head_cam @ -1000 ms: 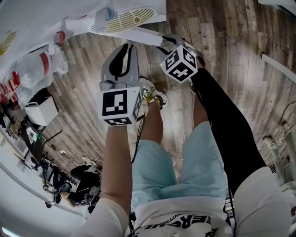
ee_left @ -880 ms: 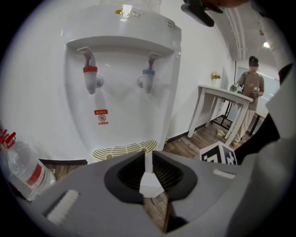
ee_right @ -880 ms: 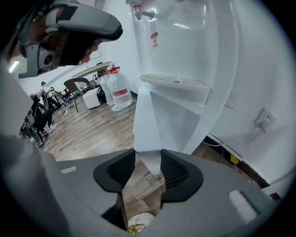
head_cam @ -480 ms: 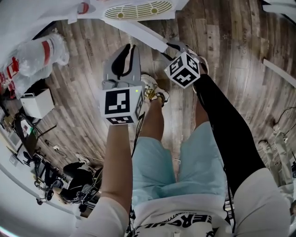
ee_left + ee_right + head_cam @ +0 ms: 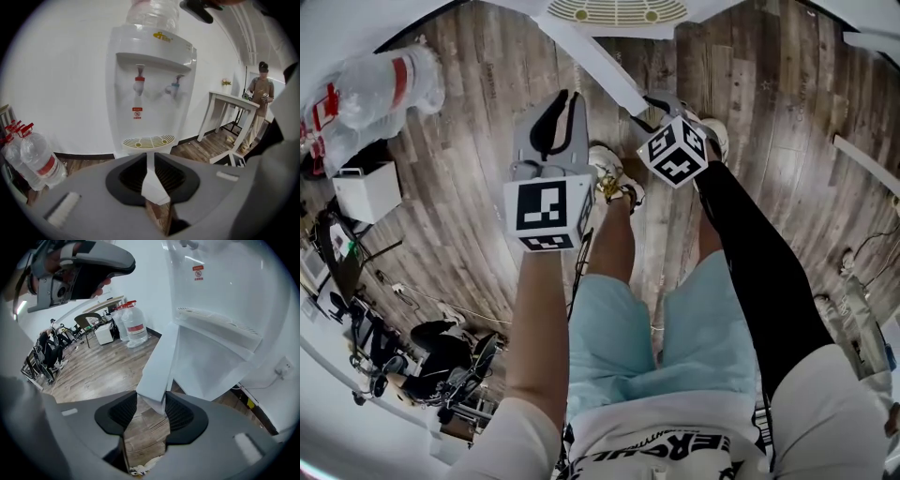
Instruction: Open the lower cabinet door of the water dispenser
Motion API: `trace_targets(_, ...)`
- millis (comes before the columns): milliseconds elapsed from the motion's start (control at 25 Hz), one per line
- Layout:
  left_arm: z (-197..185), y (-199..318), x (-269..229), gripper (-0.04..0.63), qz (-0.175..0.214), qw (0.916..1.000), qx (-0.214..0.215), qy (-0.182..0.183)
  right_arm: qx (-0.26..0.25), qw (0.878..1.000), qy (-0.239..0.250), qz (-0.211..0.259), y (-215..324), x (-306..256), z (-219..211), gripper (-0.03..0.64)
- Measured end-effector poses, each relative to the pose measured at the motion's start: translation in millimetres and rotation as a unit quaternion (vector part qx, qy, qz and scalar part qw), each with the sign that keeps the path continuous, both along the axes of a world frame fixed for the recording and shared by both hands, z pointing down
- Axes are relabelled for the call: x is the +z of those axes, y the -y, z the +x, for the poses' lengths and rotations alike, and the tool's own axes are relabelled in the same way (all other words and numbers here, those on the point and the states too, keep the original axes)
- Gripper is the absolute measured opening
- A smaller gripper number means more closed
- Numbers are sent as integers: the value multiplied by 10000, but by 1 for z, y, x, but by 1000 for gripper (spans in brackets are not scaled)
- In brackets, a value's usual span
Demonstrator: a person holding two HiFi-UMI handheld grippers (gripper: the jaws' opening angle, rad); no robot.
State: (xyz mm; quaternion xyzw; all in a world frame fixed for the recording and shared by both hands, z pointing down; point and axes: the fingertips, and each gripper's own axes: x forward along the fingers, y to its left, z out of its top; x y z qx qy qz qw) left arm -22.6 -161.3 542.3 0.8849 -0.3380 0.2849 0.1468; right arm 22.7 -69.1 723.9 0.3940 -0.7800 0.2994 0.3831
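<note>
while the right claw pinches its corner, the door stands open

as things stand, the lower cabinet door [image 5: 161, 357] hangs well out from the water dispenser [image 5: 150, 70], below the drip tray [image 5: 148, 140]. its free lower corner sits down between the jaws of the right gripper [image 5: 151, 401]. that claw is clenched on the corner, both jaws against the panel. left gripper [image 5: 150, 171]: jaws pinched almost together, only a slit between them. white of the door shows through the slit, but in the head view its tips sit apart from the panel, so it grasps nothing.

handling, my guess: thin white plastic sheet, light, stiff enough to keep flat, glossy and so likely slick under rubber. should swing with little effort, no weight to fight. best hold is the free edge, far from the hinge, jaws flat on both faces. pull along the arc, not straight out. the hinge, unseen from here, is probably the weak spot if forced past its stop.
</note>
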Motion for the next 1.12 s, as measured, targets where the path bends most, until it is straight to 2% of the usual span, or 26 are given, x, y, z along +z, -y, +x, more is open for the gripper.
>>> trace_targets(440, -47, 2, 1, 61, 42, 9998, -216, -21, -288, 9995, -3, -88, -4, 0, -47, 170)
trace_targets(1120, -102, 6, -7, 61, 81, 9988, -345, -350, -621, 9977, 198, -180, 6, -6, -123, 170)
